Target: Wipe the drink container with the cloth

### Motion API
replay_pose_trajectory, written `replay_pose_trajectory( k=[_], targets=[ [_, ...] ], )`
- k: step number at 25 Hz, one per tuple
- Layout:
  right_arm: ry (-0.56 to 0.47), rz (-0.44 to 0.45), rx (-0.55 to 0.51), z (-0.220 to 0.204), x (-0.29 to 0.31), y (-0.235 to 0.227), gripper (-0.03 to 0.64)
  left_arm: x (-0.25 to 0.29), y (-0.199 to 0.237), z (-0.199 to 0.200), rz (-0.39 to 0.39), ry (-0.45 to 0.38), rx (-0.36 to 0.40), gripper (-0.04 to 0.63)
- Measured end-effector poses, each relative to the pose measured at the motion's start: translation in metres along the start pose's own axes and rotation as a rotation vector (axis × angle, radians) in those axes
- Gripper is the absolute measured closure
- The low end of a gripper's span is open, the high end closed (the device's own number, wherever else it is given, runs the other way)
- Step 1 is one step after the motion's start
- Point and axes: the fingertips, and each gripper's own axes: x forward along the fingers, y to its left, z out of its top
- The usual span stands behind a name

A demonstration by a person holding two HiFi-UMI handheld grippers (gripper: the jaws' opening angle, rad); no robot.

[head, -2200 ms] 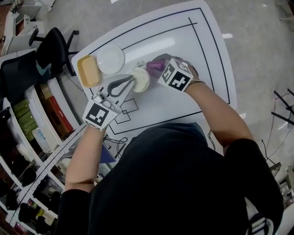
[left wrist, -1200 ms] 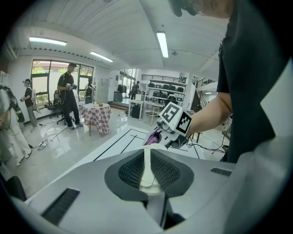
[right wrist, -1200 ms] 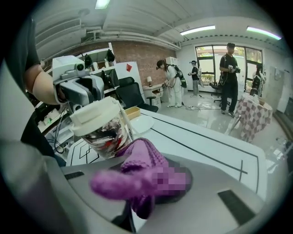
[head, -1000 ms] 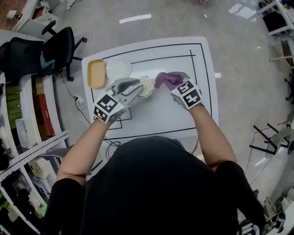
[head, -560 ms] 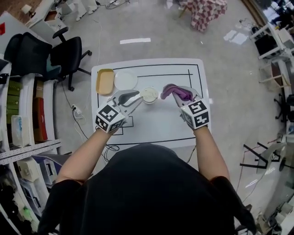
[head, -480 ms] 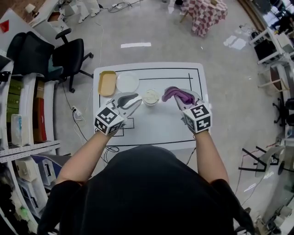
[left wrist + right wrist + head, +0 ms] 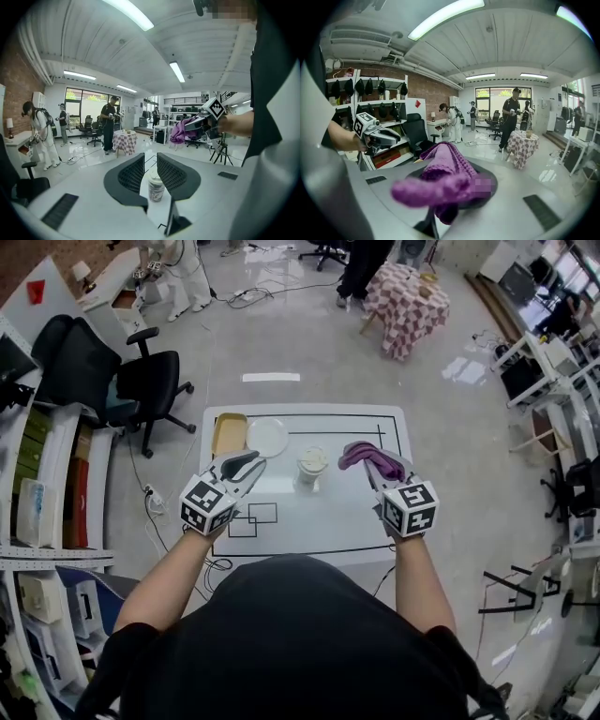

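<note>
A pale drink cup with a lid (image 7: pixel 311 465) stands upright on the white table (image 7: pixel 309 521), alone between my two grippers. My left gripper (image 7: pixel 248 463) hovers to its left, jaws a narrow gap apart with nothing between them. In the left gripper view the cup (image 7: pixel 155 186) shows through that gap (image 7: pixel 150 161), well beyond the tips. My right gripper (image 7: pixel 375 467) is right of the cup and shut on a bunched purple cloth (image 7: pixel 366 457). The cloth (image 7: pixel 443 180) fills the right gripper view and hides the jaws.
A yellow tray (image 7: pixel 229 433) and a white plate (image 7: pixel 267 437) lie at the table's far left corner. Black office chairs (image 7: pixel 141 381) and shelves (image 7: pixel 37 512) stand to the left. A table with a checked cover (image 7: pixel 405 296) and several people are farther off.
Both grippers have drawn back and apart from the cup, which now stands by itself. The view has pulled higher above the table. The cloth stays in the right gripper.
</note>
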Motion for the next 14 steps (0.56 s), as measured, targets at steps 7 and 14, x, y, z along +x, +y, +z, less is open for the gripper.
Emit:
replay_pose_trajectory(
  k=[7,14],
  targets=[
    [-0.066,0.001,0.135,0.012,-0.022,0.026,0.541,-0.045,0.001,0.006,0.004,-0.006,-0.005,0.508],
    [-0.072,0.001,0.264,-0.003,-0.036,0.055,0.541,-0.092,-0.001,-0.001,0.023,-0.03,-0.016,0.517]
  ],
)
